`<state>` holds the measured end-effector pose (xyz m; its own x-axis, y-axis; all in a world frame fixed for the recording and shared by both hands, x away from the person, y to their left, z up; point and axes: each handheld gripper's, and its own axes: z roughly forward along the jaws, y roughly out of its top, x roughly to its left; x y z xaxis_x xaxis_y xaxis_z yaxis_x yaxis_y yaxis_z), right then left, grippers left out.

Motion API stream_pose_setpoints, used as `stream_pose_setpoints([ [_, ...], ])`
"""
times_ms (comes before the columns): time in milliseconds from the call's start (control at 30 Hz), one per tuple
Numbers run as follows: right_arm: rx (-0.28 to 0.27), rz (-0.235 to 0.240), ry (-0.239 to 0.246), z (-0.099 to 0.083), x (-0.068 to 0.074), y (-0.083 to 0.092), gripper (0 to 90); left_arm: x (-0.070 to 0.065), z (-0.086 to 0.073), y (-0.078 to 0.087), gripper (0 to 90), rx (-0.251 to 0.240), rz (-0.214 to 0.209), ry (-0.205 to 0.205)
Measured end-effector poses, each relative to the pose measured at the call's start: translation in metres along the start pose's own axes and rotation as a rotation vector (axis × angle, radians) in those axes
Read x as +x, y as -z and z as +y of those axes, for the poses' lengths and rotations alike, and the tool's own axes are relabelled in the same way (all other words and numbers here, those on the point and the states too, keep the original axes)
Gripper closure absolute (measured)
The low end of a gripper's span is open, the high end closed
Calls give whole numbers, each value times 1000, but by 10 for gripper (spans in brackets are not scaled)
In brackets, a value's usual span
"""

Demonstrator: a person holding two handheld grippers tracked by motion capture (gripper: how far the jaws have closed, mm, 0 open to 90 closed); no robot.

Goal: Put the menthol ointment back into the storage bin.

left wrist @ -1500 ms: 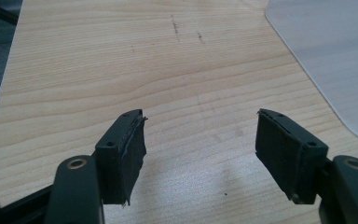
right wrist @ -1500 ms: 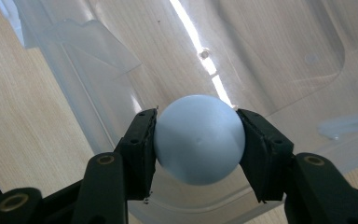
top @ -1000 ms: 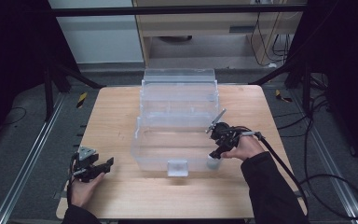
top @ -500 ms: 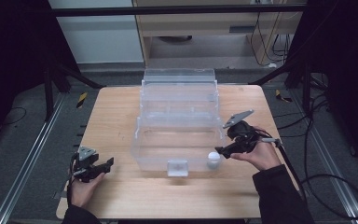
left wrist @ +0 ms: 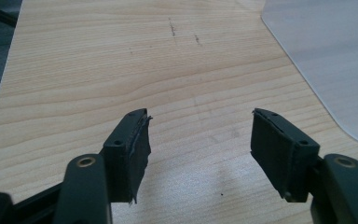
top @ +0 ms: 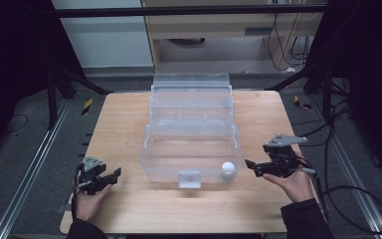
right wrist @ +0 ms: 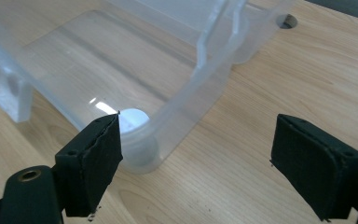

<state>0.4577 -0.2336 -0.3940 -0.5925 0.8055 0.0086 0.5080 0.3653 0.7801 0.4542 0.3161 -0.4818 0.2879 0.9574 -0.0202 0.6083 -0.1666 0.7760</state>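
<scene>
A clear plastic box (top: 146, 149) with its lid folded back stands in the middle of the wooden table. A white ball (top: 228, 168) lies inside it at the front right corner, also seen through the wall (right wrist: 133, 119). My right gripper (top: 251, 167) hovers just right of that corner, outside the box wall (right wrist: 209, 51). It is open, its jaws have just been opening, and nothing is between them (right wrist: 198, 117). My left gripper (top: 115, 173) rests at the front left of the table. Its jaws have just been closing, but they stand apart over bare wood (left wrist: 200, 116).
The wooden table (top: 124, 119) has bare strips left and right of the box. A corner of the box (left wrist: 335, 60) lies to the right of my left gripper. A round hole (right wrist: 286, 20) sits in the tabletop beyond the box. Cables trail on the floor at right.
My right gripper has drawn back from over the box's right side to the table beside it, and its jaws have spread. The white ball now lies uncovered in the corner. The left hand kept still.
</scene>
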Motion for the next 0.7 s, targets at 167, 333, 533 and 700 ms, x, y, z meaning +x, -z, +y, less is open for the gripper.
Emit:
stream_pose_setpoints([
  [167, -24, -24, -47, -22, -9, -2, 169, 0, 0, 0, 416, -1, -5, 0],
  [333, -20, -51, -111, -50, -22, -10, 173, 0, 0, 1, 472, 2, -15, -3],
  [533, 22, -91, -158, -71, -34, -17, 159, 1, 0, 0, 493, 3, -16, -6],
  [700, 40, -110, -167, -79, -40, -21, 141, 3, -1, -1, 436, 6, 4, -3],
])
